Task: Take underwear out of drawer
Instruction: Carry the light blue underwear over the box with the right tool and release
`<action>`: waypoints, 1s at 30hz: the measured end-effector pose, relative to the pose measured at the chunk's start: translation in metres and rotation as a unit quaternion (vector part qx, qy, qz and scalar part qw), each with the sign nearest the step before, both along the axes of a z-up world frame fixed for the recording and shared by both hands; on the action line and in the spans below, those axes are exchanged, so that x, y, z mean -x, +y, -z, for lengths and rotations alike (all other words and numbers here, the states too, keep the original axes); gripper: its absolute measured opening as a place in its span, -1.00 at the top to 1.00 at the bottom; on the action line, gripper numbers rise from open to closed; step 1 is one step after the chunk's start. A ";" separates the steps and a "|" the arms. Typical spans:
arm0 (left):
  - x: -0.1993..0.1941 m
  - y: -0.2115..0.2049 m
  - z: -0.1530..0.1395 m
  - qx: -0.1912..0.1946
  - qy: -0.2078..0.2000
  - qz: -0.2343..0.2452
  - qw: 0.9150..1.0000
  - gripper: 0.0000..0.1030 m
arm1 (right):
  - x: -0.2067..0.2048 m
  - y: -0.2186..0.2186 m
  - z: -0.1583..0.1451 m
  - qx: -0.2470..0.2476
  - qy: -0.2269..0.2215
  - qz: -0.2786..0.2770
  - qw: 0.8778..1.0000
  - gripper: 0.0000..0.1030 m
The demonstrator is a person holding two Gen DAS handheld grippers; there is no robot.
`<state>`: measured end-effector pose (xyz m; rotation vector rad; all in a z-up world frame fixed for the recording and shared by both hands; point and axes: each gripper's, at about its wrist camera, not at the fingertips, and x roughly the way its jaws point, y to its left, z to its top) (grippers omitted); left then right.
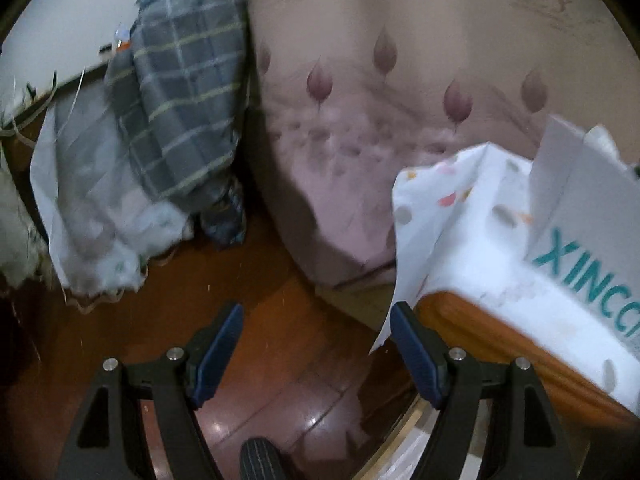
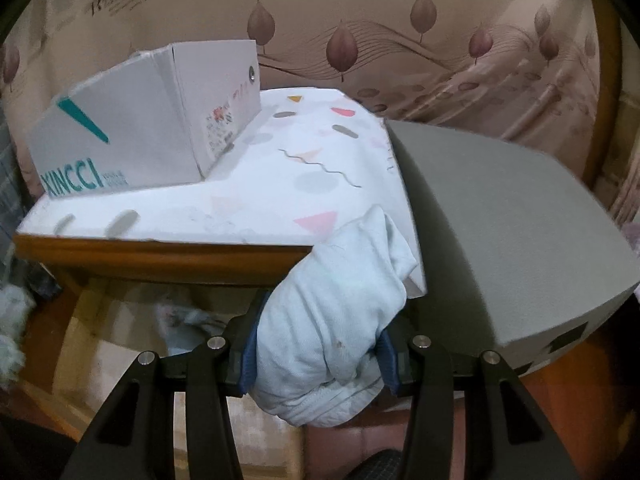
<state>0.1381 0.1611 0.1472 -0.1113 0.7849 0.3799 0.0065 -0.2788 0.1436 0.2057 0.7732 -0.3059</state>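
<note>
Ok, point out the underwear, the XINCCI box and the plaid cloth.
underwear (image 2: 332,312), right wrist view, middle of the pale bundle.
XINCCI box (image 2: 120,140), right wrist view, its long printed side.
plaid cloth (image 1: 184,96), left wrist view, centre of the grey checks.

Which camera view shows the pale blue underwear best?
The right wrist view: the underwear is bunched in the center, clamped between the right gripper's fingers. The left wrist view does not show it.

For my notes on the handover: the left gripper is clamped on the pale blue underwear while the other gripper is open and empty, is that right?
Not quite: the sides are swapped. The right wrist view shows the right gripper clamped on the pale blue underwear; the left gripper is open and empty.
</note>
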 end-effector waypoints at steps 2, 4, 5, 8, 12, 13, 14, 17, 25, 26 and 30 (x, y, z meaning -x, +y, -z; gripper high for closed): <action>-0.003 0.005 0.015 0.001 0.018 -0.002 1.000 -0.51 | -0.002 0.000 -0.007 0.004 0.004 0.001 1.000 0.13; -0.005 0.011 0.025 0.007 0.039 -0.008 0.999 -0.51 | -0.004 0.001 -0.019 0.009 0.006 -0.003 1.000 0.13; -0.004 0.014 0.027 0.014 0.043 -0.011 0.999 -0.51 | -0.006 0.001 -0.024 0.009 0.007 -0.004 1.000 0.13; -0.009 0.018 0.034 0.020 0.057 -0.015 0.998 -0.51 | -0.011 0.009 -0.047 0.049 0.003 -0.016 0.999 0.13; -0.012 0.012 0.044 0.008 0.078 -0.007 0.997 -0.51 | -0.019 0.020 -0.078 0.075 -0.009 -0.037 0.996 0.13; -0.013 0.008 0.043 -0.001 0.077 -0.002 0.997 -0.51 | -0.021 0.023 -0.085 0.080 -0.013 -0.041 0.996 0.13; -0.013 0.006 0.042 -0.003 0.075 0.004 0.997 -0.51 | -0.023 0.026 -0.093 0.079 -0.016 -0.048 0.996 0.13; -0.013 0.000 0.041 -0.006 0.071 0.017 0.997 -0.51 | -0.029 0.032 -0.110 0.088 -0.022 -0.059 0.994 0.13; -0.012 0.002 0.037 0.006 0.068 0.028 0.997 -0.51 | -0.055 0.050 -0.162 0.093 -0.055 -0.081 0.991 0.13; -0.011 0.002 0.037 0.007 0.068 0.030 0.997 -0.51 | -0.059 0.053 -0.167 0.089 -0.058 -0.085 0.991 0.13; -0.011 0.003 0.038 0.010 0.072 0.032 0.997 -0.51 | -0.085 0.066 -0.188 0.084 -0.063 -0.103 0.989 0.13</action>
